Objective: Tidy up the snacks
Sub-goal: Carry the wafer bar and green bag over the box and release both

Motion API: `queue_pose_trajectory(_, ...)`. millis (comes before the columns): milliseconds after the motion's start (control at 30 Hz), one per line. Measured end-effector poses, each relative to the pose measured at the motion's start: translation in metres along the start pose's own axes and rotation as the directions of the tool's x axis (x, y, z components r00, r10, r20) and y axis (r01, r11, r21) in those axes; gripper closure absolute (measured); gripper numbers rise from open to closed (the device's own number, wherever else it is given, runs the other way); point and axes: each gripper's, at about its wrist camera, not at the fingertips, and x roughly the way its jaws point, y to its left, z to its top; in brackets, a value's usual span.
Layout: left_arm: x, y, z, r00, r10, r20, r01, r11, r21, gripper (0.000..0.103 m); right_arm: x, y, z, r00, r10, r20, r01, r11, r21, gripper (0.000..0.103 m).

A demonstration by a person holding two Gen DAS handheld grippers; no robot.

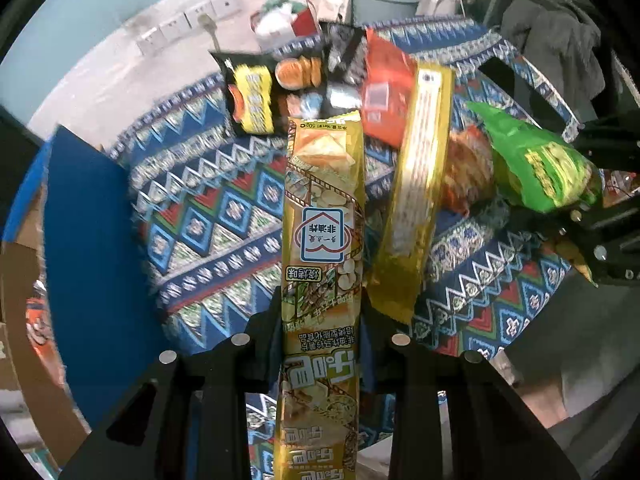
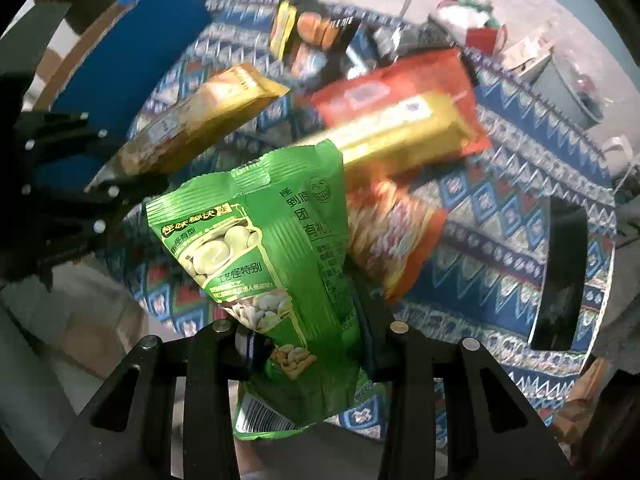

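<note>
Left gripper (image 1: 322, 344) pinching a long gold snack pack (image 1: 322, 216), jaws pressed against its lower half; pack hanging clear above the patterned cloth (image 1: 208, 208) that covers the tabletop. Right gripper (image 2: 304, 344) clamped on a green nut bag (image 2: 264, 248), likewise lifted off the cloth, barcode end toward the camera. Both visible from the opposite wrist view as well: green bag at the right edge of the left view, gold pack at the left of the right view, well apart from each other.

Still lying loose on the cloth: a second gold pack (image 1: 420, 184), an orange-red bag (image 1: 384, 92) partly beneath it, a red-and-orange printed bag (image 2: 392, 236) beside the green one, and a black cracker pack (image 1: 276, 88) at the far side. No neat row or stack evident among them; several overlapping.

Blue box (image 1: 88, 248) at the left edge of the cloth, possibly the destination, though interior not visible and contents impossible to tell.

Judged stage: early to middle. Two items picked up and in transit, none shown placed. Remaining: delivery of both held packs, then collection of at least four more from the pile.
</note>
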Motion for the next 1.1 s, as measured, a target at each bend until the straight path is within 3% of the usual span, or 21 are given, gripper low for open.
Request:
queue_pose_trajectory(233,-0.024,0.011,0.001,0.996,0.047,0.074,-0.045,0.998,-0.034,0.072,-0.019,-0.006,0.022,0.994,-0.036,0.105,0.032,0.999,0.043,0.066)
queue_pose_trajectory(633,-0.063,0.041,0.008,0.983,0.081,0.163,-0.064,0.992,-0.108,0.072,-0.061,0.012,0.071,0.959,-0.051,0.28,0.03,0.996,0.08,0.066)
queue_pose_trajectory(1100,-0.094,0.085,-0.003,0.967,0.129,0.219,-0.085,0.976,-0.201,0.072,-0.079,0.055,0.108,0.938,0.006,0.347,-0.016,1.0,0.026,0.066)
